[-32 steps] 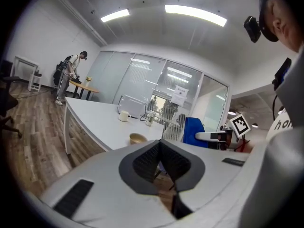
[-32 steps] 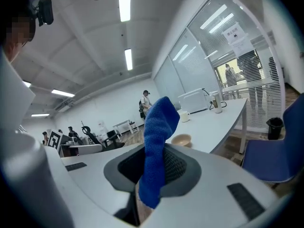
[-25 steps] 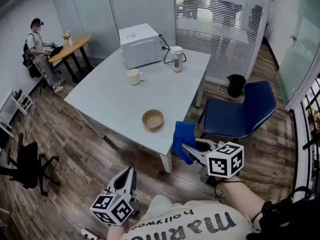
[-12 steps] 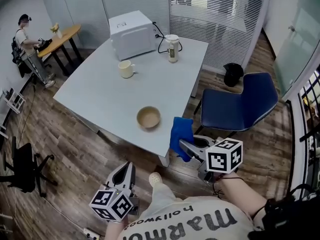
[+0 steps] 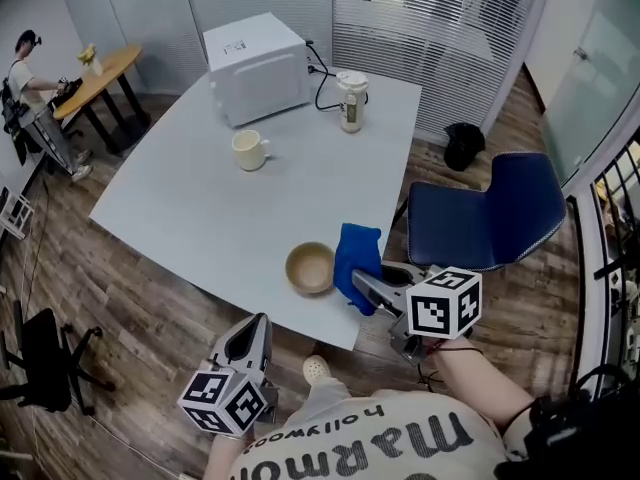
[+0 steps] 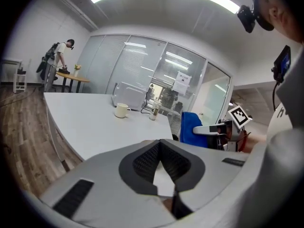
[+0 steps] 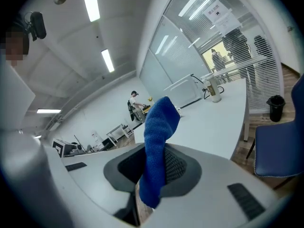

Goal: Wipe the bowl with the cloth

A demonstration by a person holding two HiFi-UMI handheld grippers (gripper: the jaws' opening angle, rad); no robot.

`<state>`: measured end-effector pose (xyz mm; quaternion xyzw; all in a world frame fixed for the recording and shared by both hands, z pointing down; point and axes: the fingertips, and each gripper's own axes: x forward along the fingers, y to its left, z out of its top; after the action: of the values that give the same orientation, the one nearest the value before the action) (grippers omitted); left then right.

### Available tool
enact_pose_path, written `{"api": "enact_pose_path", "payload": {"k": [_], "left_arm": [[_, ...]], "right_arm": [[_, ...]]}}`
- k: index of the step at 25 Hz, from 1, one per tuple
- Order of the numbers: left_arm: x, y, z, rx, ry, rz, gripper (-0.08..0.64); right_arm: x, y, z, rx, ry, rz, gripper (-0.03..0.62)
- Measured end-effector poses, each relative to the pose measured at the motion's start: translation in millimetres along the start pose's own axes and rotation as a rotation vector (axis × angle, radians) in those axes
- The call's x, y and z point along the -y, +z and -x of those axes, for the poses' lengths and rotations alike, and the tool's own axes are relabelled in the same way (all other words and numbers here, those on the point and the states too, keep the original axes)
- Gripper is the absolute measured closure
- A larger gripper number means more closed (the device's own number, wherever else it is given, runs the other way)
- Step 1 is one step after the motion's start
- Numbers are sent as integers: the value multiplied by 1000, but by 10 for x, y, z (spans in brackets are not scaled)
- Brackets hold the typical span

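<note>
- Compared with one second ago, the right claw (image 5: 360,286) and its blue terry cloth (image 5: 357,256) are now over the near edge of the pale grey desk (image 5: 200,198). They are just beside the small round tan bowl (image 5: 310,267); whether cloth and bowl touch, I cannot tell.
- This cloth is soft and light and folds easily. It is pinched at its lower part, so the free top stands loose.
- I judge the bowl light and stiff, so it may slide under wiping; its rim seems the place to hold.
- Right claw is clenched on the cloth.
- Left claw (image 5: 253,330) is closed with nothing in it, low in front of the desk edge, apart from the bowl.
</note>
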<state>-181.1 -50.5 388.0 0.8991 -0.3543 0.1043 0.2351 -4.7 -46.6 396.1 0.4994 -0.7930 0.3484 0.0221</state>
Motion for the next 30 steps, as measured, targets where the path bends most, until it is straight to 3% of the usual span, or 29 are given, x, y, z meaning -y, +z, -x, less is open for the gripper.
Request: {"api": "enact_pose_path", "payload": {"k": [9, 12, 17, 20, 23, 24, 30], "left_arm": [[-430, 340, -625, -29, -111, 26, 535], [-505, 408, -759, 3, -117, 57, 535], [-677, 364, -867, 32, -26, 97, 537], [-792, 177, -957, -39, 57, 100, 527], [-778, -136, -1054, -135, 101, 154, 398], [-747, -262, -1102, -170, 111, 181, 385], [-736, -730, -1366, -262, 233, 322, 383]], "right_arm": [[60, 419, -691, 13, -15, -19, 528], [102, 499, -824, 16, -1, -18, 528], [179, 609, -979, -5, 72, -15, 528], [235, 633, -1104, -49, 138, -3, 528], [262, 645, -1181, -107, 211, 14, 528], [279, 660, -1187, -122, 229, 25, 528], [349, 667, -1224, -207, 339, 70, 528]]}}
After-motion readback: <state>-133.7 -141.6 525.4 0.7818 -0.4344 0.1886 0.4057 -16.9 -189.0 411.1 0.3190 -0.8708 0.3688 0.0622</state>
